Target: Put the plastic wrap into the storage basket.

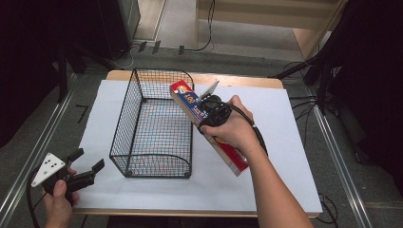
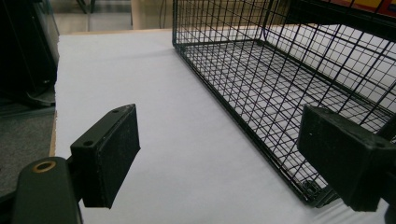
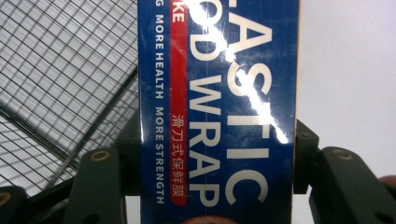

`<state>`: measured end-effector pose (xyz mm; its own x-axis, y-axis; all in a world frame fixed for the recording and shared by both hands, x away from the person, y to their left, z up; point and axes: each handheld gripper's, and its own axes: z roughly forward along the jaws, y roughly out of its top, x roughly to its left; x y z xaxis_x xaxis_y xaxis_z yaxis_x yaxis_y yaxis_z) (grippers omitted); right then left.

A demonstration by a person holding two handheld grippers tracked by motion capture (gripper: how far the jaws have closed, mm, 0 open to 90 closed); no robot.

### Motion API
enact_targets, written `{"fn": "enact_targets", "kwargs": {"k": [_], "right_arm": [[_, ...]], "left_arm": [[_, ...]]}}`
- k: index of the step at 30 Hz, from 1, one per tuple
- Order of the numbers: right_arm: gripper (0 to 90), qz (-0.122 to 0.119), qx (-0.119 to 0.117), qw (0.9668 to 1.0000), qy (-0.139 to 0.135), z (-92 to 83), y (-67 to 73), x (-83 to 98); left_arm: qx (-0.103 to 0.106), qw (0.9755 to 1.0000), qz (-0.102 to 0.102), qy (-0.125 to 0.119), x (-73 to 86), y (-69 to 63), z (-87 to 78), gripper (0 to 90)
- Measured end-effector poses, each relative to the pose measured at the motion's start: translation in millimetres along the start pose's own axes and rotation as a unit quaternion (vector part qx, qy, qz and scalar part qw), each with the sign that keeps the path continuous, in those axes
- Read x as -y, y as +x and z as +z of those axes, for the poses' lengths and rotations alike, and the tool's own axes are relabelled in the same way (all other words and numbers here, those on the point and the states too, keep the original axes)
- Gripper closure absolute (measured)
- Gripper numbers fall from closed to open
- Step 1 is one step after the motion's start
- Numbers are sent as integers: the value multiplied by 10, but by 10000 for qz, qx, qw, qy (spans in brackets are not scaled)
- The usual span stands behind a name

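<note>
White sheet on wooden table, grey floor; left tool agape, right tool clamping wrap box.

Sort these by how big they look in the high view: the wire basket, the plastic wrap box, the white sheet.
1. white sheet
2. wire basket
3. plastic wrap box, though the right hand hides part of it.

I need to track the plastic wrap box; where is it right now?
In the high view the plastic wrap box is clamped in the right gripper, tilted over the wire basket's right rim.
</note>
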<state>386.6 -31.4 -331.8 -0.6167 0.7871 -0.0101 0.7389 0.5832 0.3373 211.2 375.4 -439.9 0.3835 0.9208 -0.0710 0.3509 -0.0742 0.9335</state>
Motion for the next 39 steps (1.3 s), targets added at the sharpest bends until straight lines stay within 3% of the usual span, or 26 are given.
{"fn": "enact_targets", "kwargs": {"k": [22,39], "right_arm": [[423,37,-146,9998,101,85,375,-323],[422,-119,-135,9995,264,169,699,-587]], "left_arm": [[2,10000,-25,-20,-3,1,-5,133],[24,10000,-52,-31,-5,6,-5,133]]}}
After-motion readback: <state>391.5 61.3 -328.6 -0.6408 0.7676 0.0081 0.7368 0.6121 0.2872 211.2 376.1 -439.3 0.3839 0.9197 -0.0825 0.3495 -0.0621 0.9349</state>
